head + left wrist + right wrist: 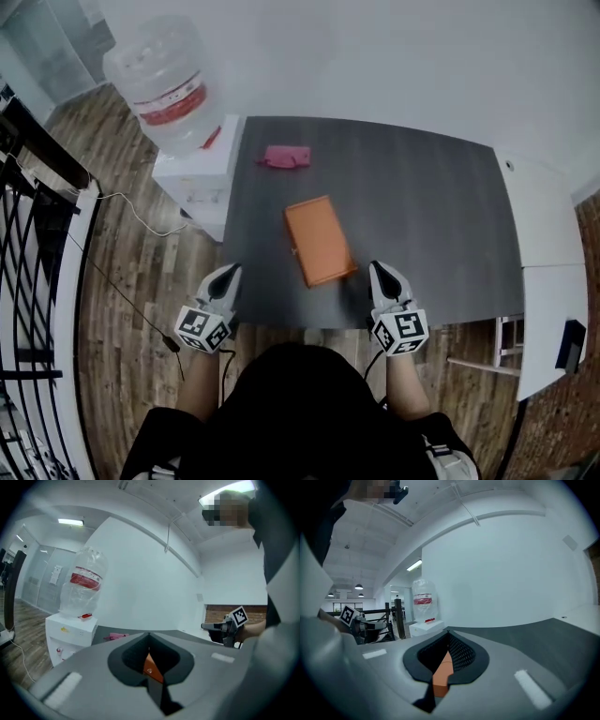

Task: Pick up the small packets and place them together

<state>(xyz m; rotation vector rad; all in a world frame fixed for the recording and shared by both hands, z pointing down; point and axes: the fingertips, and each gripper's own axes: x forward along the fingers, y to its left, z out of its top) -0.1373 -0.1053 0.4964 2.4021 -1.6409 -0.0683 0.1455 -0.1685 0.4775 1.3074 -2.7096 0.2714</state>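
The task is looking unstarted; the orange packet (320, 241) and the pink packet (285, 157) are lying well apart on the tabletop (422, 206); the left tongs (228, 272) and the right tongs (387, 272) are hovering at its near edge, both closed and holding nothing

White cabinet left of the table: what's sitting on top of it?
A large clear water bottle with a red label stands there. The cabinet top directly beneath the bottle is covered.

Grey left gripper (231, 272) and right gripper (382, 270) carry black-and-white marker cubes (203, 328).
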